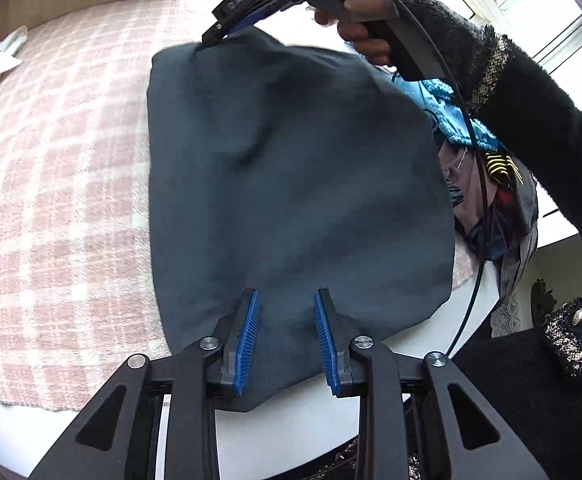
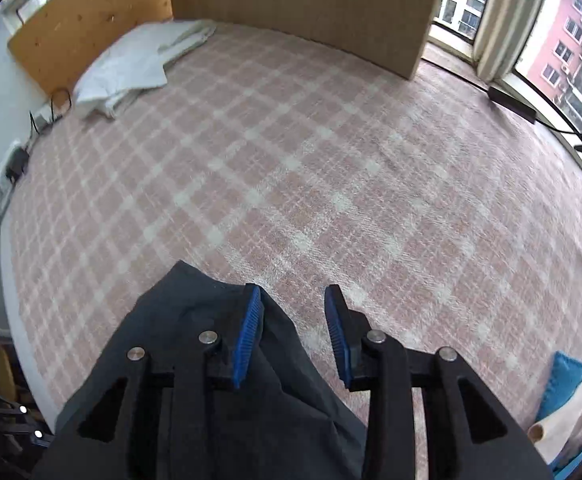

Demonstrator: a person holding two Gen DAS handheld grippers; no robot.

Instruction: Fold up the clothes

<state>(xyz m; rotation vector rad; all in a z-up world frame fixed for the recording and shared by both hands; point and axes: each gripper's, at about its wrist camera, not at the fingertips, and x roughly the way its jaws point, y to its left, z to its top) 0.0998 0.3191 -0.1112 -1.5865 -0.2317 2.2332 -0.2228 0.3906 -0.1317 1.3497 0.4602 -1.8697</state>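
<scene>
A dark blue-grey garment (image 1: 291,200) lies spread on the pink checked blanket (image 1: 59,184). My left gripper (image 1: 287,300) is open, its blue pads standing over the garment's near edge. My right gripper (image 1: 215,38) shows in the left wrist view at the garment's far corner, held by a hand in a dark sleeve. In the right wrist view the right gripper (image 2: 293,296) is open, with the garment's corner (image 2: 195,320) under its left finger and nothing pinched between the pads.
A heap of mixed clothes (image 1: 487,184), with turquoise fabric on top, lies to the right of the garment. White folded cloth (image 2: 131,68) lies at the blanket's far left. A wooden panel (image 2: 303,4) stands behind. A cable (image 1: 471,280) hangs from the right gripper.
</scene>
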